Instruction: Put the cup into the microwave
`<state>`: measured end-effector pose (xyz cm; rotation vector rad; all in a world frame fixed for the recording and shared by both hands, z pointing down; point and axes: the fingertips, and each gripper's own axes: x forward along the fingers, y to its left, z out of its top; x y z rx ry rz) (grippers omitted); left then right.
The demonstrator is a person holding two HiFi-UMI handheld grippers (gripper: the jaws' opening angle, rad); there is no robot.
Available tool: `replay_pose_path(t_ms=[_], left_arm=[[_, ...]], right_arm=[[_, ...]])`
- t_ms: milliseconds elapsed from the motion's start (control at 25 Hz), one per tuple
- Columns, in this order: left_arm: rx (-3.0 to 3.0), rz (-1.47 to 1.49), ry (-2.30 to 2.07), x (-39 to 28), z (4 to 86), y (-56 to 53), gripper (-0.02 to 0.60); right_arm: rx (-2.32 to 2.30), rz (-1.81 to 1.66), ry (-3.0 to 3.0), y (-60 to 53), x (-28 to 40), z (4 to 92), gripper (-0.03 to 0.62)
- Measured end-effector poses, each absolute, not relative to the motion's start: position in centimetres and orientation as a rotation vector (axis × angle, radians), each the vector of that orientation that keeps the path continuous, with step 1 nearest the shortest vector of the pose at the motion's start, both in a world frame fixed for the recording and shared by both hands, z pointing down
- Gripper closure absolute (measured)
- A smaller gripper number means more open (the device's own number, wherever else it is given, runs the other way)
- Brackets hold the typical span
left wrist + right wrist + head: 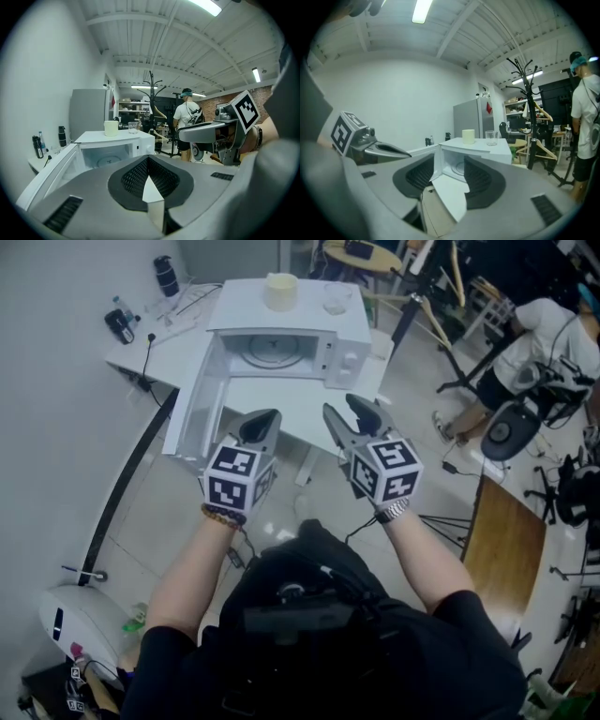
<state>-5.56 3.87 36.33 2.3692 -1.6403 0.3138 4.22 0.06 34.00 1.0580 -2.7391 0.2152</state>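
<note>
Atop the microwave (302,321), cream cup (280,292), standing upright

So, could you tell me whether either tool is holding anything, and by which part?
Nothing is held. The left tool is shut and empty, the right tool open and empty; the cream cup and the glass stand on the microwave.

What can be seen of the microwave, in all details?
The microwave is a white box, upright on a white table. Its door hangs wide open on the left in the head view. Inside lies a bare round turntable. A cream cup and a clear glass stand on top.
</note>
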Motion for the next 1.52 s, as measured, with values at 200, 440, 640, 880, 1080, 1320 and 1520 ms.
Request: replay_pose_path(t_ms=[200, 440, 640, 880, 1080, 1320, 1520], left_arm=[[2.382, 0.33, -1.634, -5.7, 36.5, 1.6, 0.581], [2.382, 0.339, -1.637, -6.7, 36.5, -2.1, 0.581], [2.387, 0.344, -1.622, -6.6, 36.5, -5.5, 0.581], [2.369, 0.353, -1.611, -6.8, 36.9, -9.4, 0.581], [2.362, 0.365, -1.623, -6.8, 37.2, -12.2, 0.581], [2.339, 0.372, -1.634, -6.9, 37.5, -14.9, 0.581], [2.326, 0.366, -1.647, -7.1, 37.4, -16.8, 0.581]], right_arm=[[1.095, 0.227, -2.729, -3.2, 4.2, 34.1, 0.335], [1.132, 0.231, -2.719, -7.6, 3.7, 34.0, 0.292], [1.169, 0.242, -2.7, -12.0, 3.9, 34.1, 0.27], [1.203, 0.256, -2.686, -17.1, 4.0, 33.9, 0.212], [1.191, 0.267, -2.679, -20.5, 3.8, 34.1, 0.195], [1.166, 0.274, -2.677, -24.3, 3.2, 34.4, 0.178], [1.151, 0.274, -2.661, -27.6, 2.5, 34.7, 0.169]])
